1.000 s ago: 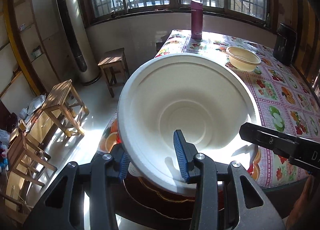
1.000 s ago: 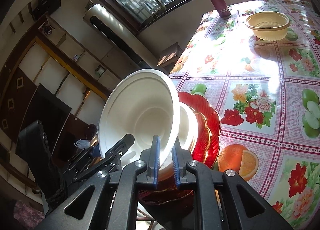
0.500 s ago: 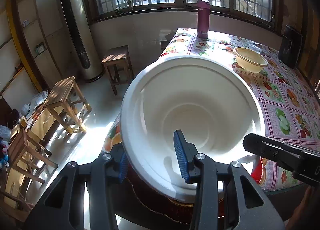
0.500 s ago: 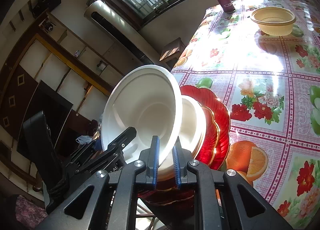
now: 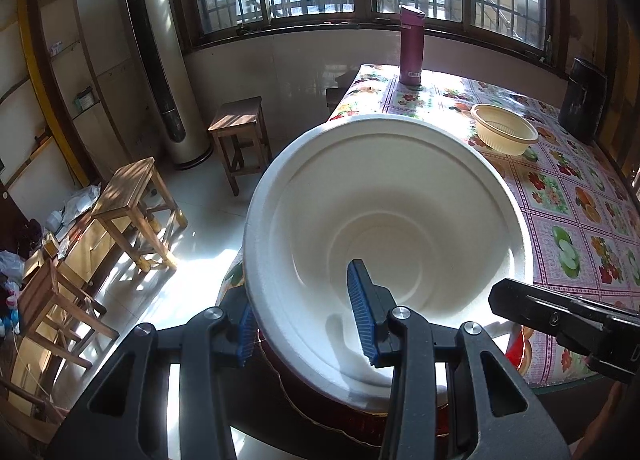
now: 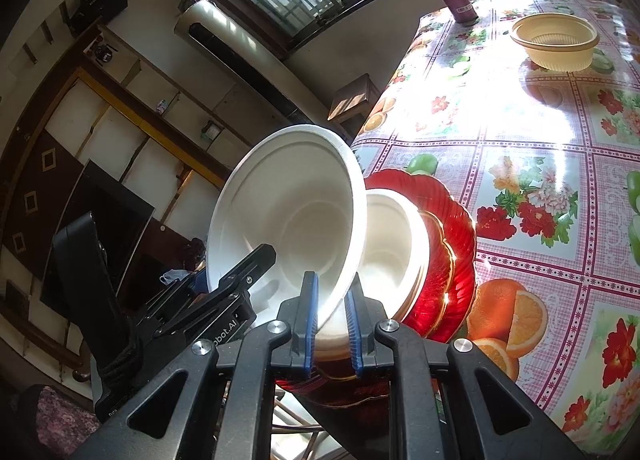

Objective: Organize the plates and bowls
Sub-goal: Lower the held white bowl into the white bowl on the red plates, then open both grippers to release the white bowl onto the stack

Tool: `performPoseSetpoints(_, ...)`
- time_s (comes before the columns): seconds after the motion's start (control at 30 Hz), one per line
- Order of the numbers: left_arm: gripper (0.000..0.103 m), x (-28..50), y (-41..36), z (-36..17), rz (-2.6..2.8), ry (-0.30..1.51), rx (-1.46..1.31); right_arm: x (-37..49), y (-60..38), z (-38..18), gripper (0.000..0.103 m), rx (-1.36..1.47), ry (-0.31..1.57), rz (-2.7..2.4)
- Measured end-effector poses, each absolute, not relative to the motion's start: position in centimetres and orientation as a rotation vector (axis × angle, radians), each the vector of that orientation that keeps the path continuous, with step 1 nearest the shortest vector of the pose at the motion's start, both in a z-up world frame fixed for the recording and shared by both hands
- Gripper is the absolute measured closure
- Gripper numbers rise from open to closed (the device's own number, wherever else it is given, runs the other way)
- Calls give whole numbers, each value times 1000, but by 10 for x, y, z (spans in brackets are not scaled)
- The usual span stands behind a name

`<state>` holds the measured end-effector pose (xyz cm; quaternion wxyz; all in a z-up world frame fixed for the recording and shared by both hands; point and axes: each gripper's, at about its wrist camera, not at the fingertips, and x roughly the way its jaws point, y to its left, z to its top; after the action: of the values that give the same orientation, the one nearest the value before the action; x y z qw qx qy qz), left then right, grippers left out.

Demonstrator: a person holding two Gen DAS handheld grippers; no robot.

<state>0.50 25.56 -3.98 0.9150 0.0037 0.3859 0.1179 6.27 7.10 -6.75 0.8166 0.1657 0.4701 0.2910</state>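
The large white bowl (image 5: 384, 228) is tilted above the stack at the tabletop's (image 6: 540, 148) near left corner, held by both tongs. The left gripper (image 5: 306, 324) clamps its near rim, one blue pad inside the bowl and one outside. The right gripper (image 6: 330, 324) pinches the rim edge between nearly closed pads (only a thin slice of wall shows there). Just behind sits a smaller white bowl (image 6: 394, 248) on a red plate (image 6: 452, 244). A cream bowl (image 6: 554, 42) stands well apart, near the far edge.
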Motion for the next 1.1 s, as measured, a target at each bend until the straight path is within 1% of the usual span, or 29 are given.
performPoseSetpoints(0.53, 65, 5, 245, -45, 223, 810, 18, 59, 57, -66, 88, 374, 1003, 603)
performPoseSetpoints(1.1, 65, 14, 243, -59, 201, 850, 25, 65, 48, -83, 88, 404, 1044, 571)
